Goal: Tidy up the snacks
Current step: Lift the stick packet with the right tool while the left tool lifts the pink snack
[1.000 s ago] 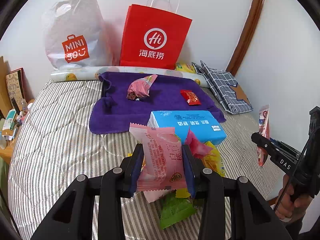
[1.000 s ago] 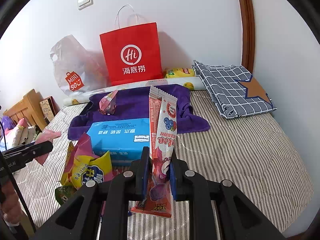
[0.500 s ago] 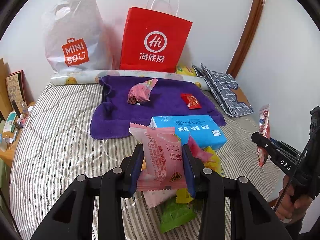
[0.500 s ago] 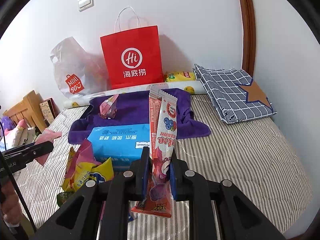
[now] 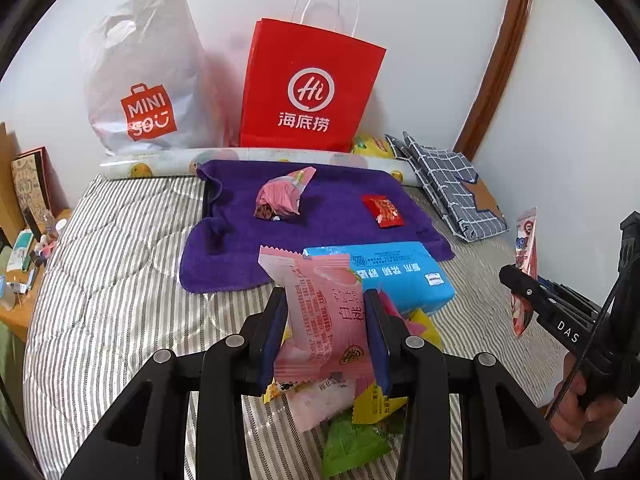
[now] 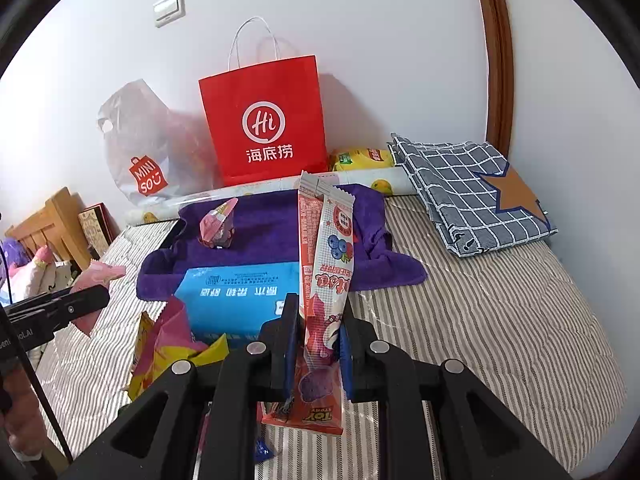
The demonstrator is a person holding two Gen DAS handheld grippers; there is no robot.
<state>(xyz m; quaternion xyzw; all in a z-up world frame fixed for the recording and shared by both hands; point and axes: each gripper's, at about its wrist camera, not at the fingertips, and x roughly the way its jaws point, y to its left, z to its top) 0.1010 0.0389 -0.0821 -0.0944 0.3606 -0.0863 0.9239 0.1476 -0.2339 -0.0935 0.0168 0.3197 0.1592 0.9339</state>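
We see a bed with a grey-striped mattress cover [image 5: 100, 280] filling most of both views, with open striped room on its left half in the left wrist view and on its right half [image 6: 500, 320] below a folded checked cloth [image 6: 472, 188] with an orange star. Against the wall stand a red paper bag [image 5: 308, 88] marked "Hi" over three Chinese characters, and a white plastic bag [image 5: 144, 76] printed "MINISO". A purple towel [image 5: 332, 208] lies before them, carrying a pink wrapped snack [image 5: 282, 196] and a small red packet [image 5: 383, 211]. At the towel's near edge sits a blue tissue pack [image 5: 400, 276] with Chinese writing, and loose yellow, pink and green wrappers [image 5: 360, 420] are piled just in front of it.

Our left gripper [image 5: 326, 336] is clamped on a pink peach-flavour pastry packet [image 5: 320, 312], held upright above the pile. Our right gripper [image 6: 318, 344] pinches a long strip snack packet [image 6: 326, 280] with blueberries pictured and "TOY STORY" at its bottom end, upright over the mattress.
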